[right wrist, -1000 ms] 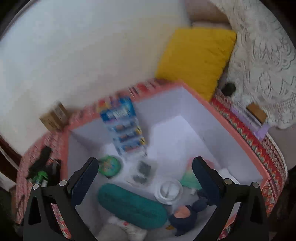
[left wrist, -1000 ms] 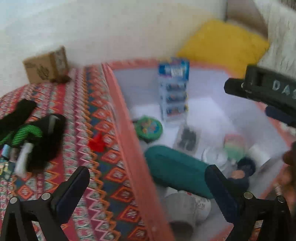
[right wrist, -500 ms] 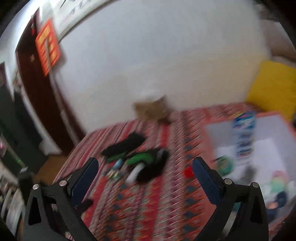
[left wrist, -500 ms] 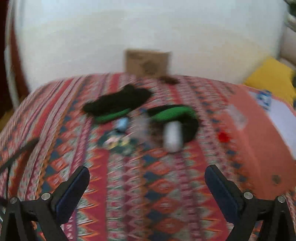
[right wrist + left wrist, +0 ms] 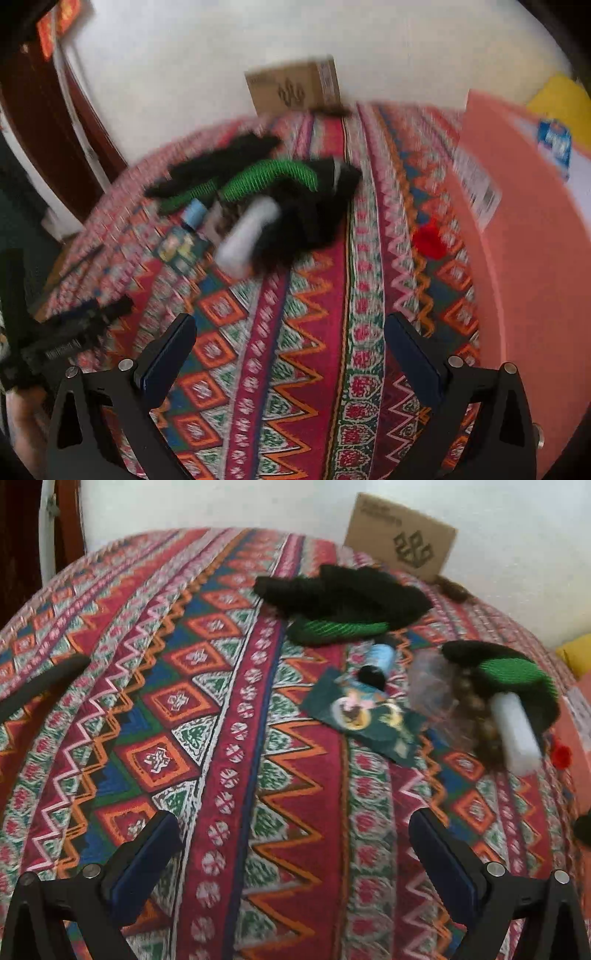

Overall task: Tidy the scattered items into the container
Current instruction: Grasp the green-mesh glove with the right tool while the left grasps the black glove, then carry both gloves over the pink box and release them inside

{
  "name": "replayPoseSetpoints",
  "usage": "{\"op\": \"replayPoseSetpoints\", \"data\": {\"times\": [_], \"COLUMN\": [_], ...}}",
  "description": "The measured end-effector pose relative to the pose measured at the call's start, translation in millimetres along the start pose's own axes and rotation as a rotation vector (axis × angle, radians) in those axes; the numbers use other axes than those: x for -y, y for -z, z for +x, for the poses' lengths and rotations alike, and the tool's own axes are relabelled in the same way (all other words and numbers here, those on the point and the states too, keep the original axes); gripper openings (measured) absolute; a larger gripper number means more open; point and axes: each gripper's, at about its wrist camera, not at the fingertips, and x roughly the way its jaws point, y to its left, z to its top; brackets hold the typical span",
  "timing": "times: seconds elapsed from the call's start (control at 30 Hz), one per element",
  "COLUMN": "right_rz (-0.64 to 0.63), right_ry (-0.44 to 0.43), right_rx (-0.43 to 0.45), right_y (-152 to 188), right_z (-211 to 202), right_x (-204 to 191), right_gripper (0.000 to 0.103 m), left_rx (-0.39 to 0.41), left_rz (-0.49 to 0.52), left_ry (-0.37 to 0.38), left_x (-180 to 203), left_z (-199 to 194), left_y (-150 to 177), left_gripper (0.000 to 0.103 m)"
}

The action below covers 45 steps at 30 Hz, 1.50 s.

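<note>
Left gripper: jaws spread wide, nothing between them, held above the patterned cloth. Right gripper: likewise released and empty, over the same cloth.

Scattered items lie ahead of both tools. Seen from the left gripper, ahead and to the right: a black-and-green sock, farthest forward; a second black-and-green sock further right; a white cylinder resting against that second sock; a small light-blue item between the two socks; a dark green printed card lying flat, nearest the fingers. The card's print is pictorial; no words can be made out. A small red item sits at the far right edge.

Container: a salmon-pink box, close on the right of the right gripper, apart from the pile. A white barcode label is stuck on its outer wall; its text is too blurred to read. A blue package shows inside, lettering illegible.

Beyond the items, against the white wall, stands a cardboard box bearing a dark geometric logo and one small line of print, unreadable.
</note>
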Motion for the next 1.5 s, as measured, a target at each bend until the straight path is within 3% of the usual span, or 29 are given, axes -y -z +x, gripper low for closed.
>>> {"op": "replayPoseSetpoints", "data": {"times": [0.17,0.27,0.43,0.5,0.57,0.6,0.63,0.7,0.8,0.87,0.9,0.93,0.97,1.13,1.23,1.5], "right_rz": [0.002,0.02,0.089,0.144,0.195,0.196,0.175,0.098,0.084,0.105,0.126,0.155,0.184,0.26,0.202,-0.04], "right_ry": [0.057,0.029,-0.109,-0.086,-0.052,-0.06,-0.059,-0.015,-0.089,-0.142,-0.165,-0.198,-0.233,-0.406,-0.442,-0.464], "right_rx": [-0.051,-0.036,0.045,0.052,-0.005,-0.042,-0.064,-0.056,-0.066,-0.079,-0.087,-0.096,-0.106,-0.131,-0.104,0.091], "right_y": [4.2,-1.1,-47.5,-65.9,-80.4,-82.7,-82.7,-76.8,-60.5,-44.7,-37.4,-29.2,-21.9,-2.0,-0.2,2.5], "right_z": [30.7,38.5,46.9,55.1,73.0,79.8,82.6,75.7,54.0,34.3,26.8,18.8,11.7,-12.7,-32.2,-111.2], "right_x": [8.3,8.5,-2.6,-1.1,1.8,1.5,0.5,0.1,17.6,31.6,37.6,44.5,50.3,51.2,35.2,-18.8], "right_gripper": [0.103,0.103,0.103,0.103,0.103,0.096,0.074,0.042,0.041,0.041,0.041,0.041,0.041,0.041,0.041,0.041], "left_rx": [0.016,0.027,0.044,0.086,0.115,0.122,0.118,0.055,-0.126,-0.072,-0.062,-0.061,-0.073,0.011,0.082,0.302], "left_rz": [0.055,0.1,0.081,0.063,0.089,0.111,0.127,0.168,0.218,0.284,0.29,0.285,0.261,0.217,0.185,0.119], "left_ry": [-0.016,-0.017,-0.023,-0.02,-0.036,-0.05,-0.055,-0.036,-0.048,-0.096,-0.081,-0.053,-0.019,0.021,0.072,0.154], "left_x": [11.4,22.5,23.4,19.0,19.8,22.5,24.8,33.4,45.9,57.2,61.3,64.7,65.7,57.6,48.9,38.8], "left_z": [23.0,37.5,44.3,36.8,35.1,38.8,44.9,71.1,132.7,135.4,129.9,122.8,113.4,32.9,-26.5,-162.0], "left_y": [-11.3,-24.0,-63.2,-86.2,-110.6,-125.7,-137.5,-159.3,-172.3,-163.7,-160.5,-157.8,-155.6,-122.0,-92.5,-24.1], "left_gripper": [0.102,0.102,0.102,0.102,0.102,0.102,0.102,0.102,0.102,0.096,0.074,0.023,0.018,0.017,0.017,0.017]}}
